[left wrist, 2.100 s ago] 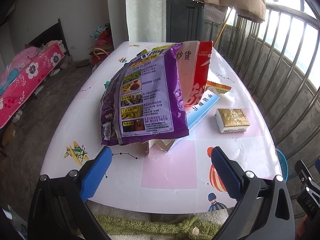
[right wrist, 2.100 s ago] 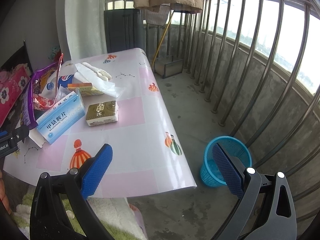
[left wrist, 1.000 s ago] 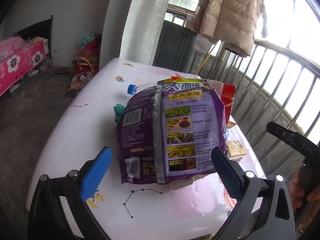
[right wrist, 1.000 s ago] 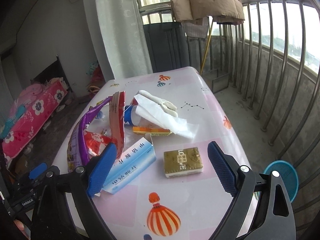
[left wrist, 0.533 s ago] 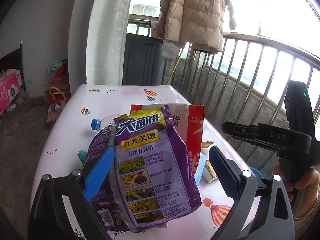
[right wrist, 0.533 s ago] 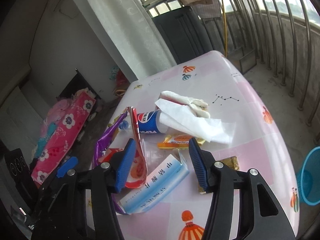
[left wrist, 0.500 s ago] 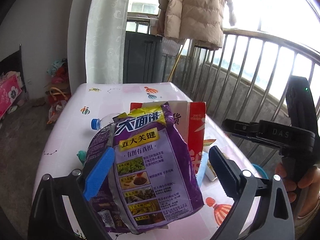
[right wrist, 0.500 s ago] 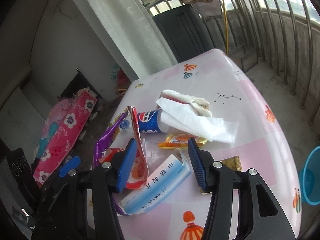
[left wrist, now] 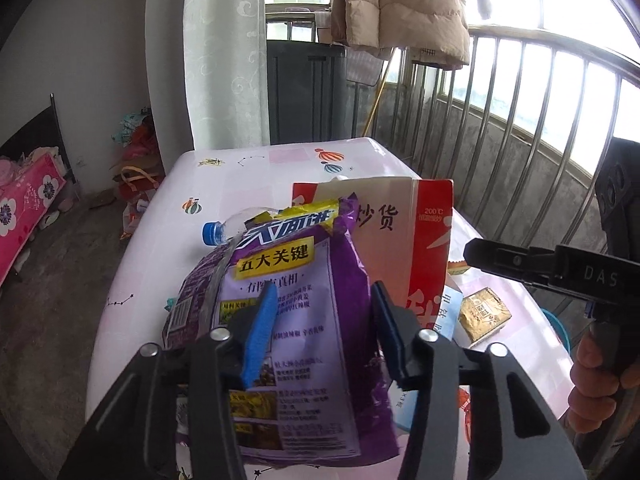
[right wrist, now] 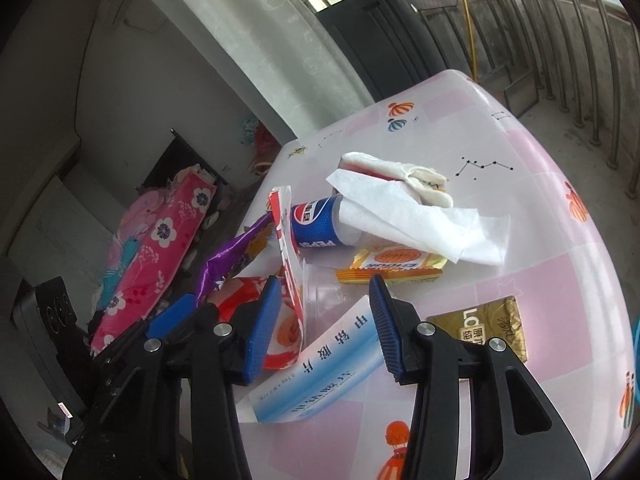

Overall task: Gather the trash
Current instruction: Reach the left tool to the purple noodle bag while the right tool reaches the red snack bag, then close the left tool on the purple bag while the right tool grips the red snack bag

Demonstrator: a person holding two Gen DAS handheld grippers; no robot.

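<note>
A purple snack bag (left wrist: 304,320) leans against a red and white bag (left wrist: 404,232) on the pink table (left wrist: 240,184). My left gripper (left wrist: 324,312) is half closed, its blue pads either side of the purple bag's middle, apparently not pinching it. My right gripper (right wrist: 320,300) is open and empty above a blue and white medicine box (right wrist: 324,368). In the right wrist view I see the red and white bag (right wrist: 288,248), a Pepsi bottle (right wrist: 316,220), white tissue (right wrist: 420,216), an orange wrapper (right wrist: 392,264) and a gold packet (right wrist: 480,328).
A metal balcony railing (left wrist: 520,112) runs along the right. A blue basket (right wrist: 636,340) stands on the floor past the table's right edge. A dark cabinet (left wrist: 304,92) and curtain (left wrist: 224,52) are behind the table. A pink bed (right wrist: 156,240) lies left.
My left gripper has narrowed around the purple bag and moved closer to it. My right gripper has also narrowed and dropped towards the medicine box.
</note>
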